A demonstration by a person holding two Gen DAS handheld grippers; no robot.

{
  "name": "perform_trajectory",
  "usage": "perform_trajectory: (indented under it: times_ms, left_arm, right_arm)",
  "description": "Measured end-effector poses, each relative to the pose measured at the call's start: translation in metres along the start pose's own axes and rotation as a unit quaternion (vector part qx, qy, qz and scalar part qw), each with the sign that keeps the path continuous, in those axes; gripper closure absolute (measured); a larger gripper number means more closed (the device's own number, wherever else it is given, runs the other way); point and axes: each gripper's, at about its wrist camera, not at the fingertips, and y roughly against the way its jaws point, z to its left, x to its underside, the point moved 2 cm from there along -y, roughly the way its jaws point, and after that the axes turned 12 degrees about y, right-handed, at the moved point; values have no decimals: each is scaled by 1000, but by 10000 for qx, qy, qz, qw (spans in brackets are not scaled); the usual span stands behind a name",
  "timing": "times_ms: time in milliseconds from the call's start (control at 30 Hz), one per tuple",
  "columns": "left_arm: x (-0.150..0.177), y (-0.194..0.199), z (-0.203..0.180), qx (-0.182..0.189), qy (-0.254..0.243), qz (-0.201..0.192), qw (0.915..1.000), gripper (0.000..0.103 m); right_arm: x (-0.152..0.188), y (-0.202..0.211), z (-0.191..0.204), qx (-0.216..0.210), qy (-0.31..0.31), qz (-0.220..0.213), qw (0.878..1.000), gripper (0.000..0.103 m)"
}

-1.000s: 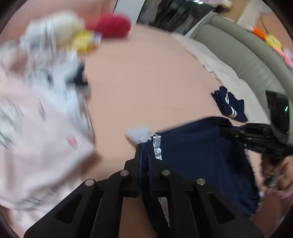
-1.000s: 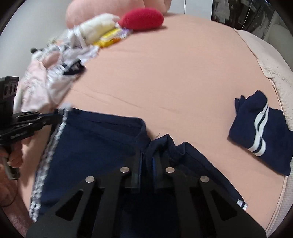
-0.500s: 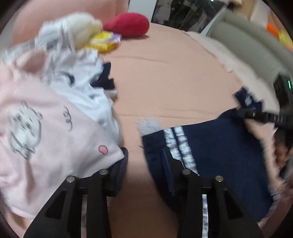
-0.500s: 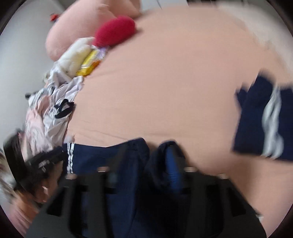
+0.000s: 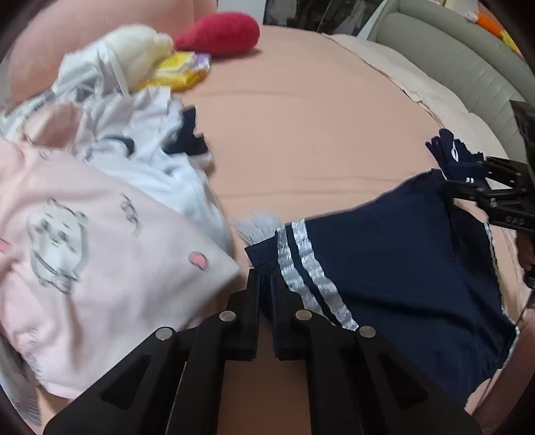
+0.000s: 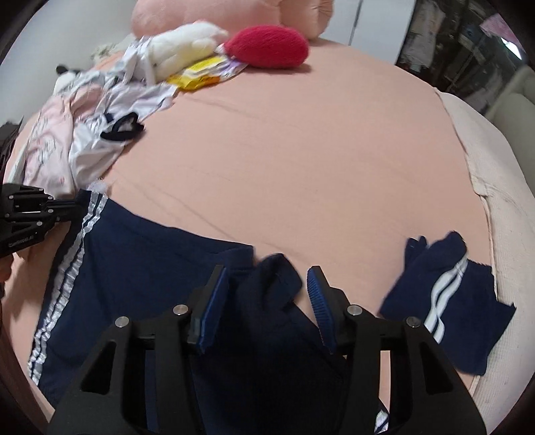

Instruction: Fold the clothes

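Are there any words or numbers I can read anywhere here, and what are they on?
Left gripper's body: small white lettering, too blurred to read.
Right gripper's body: raised letters, too unclear to read.
Yellow packet: printing on it, too small and blurred to read.
Pink garment: only cartoon drawings, no words I can make out.
Navy shorts: white stripes, no text.

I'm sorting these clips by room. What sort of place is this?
Most likely a bedroom: the clothes lie on a bed with a pink sheet, a pillow sits at its head, and a plush toy lies beside a laundry pile.
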Motion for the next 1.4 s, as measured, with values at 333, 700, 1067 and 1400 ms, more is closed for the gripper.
perform_trajectory:
  times_ms: [333, 700, 1067, 1400]
  left_arm:
    - [1, 5, -14, 71, -133, -415, 9990, 62]
    - [25, 12, -63, 528, -543, -252, 9968, 64]
    - [0, -40, -206, 582, -1639, -18, 9848, 64]
    - [-15, -45, -205, 596, -1461, -187, 9873, 64]
  right_arm:
    - [-3, -47, -39, 242, -1423, -56, 9895, 74]
    - [63, 32, -37, 45, -2373, -254, 9711, 70]
    - [161, 35, -73, 615, -2422, 287, 9678, 48]
    - [185, 38, -93, 54, -2554, -111, 9668, 96]
